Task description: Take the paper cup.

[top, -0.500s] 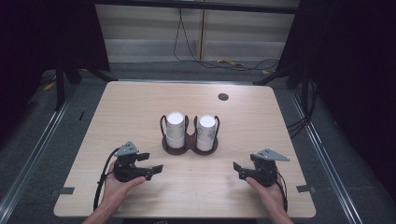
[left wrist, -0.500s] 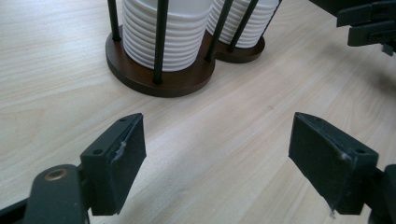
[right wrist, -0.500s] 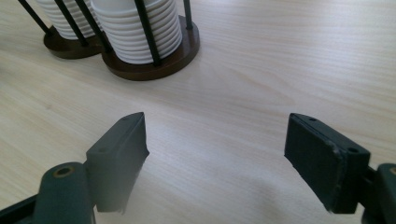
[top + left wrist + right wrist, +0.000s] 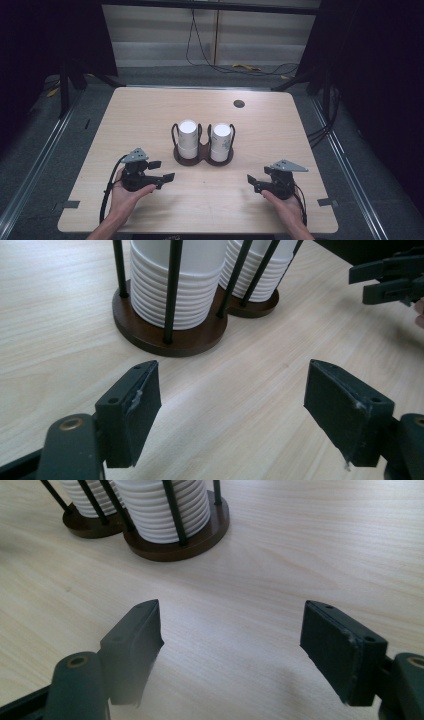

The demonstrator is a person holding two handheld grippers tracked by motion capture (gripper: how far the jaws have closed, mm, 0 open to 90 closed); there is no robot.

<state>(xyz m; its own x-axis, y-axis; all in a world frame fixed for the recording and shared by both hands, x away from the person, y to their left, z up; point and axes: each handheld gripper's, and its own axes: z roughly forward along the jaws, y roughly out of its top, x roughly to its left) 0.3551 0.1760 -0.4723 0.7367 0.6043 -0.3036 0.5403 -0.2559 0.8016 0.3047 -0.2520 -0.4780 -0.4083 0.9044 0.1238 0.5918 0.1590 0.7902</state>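
Upright, both cup stacks [image 4: 189,139] stand vertical in the holder [image 4: 202,156], both tongs wide, empty

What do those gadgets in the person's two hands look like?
Both are black two-jaw tools. The left gripper and right gripper each carry a grey three-cornered plate on top and trail a black cable. Their flat black pads look scuffed. No sleeves show.
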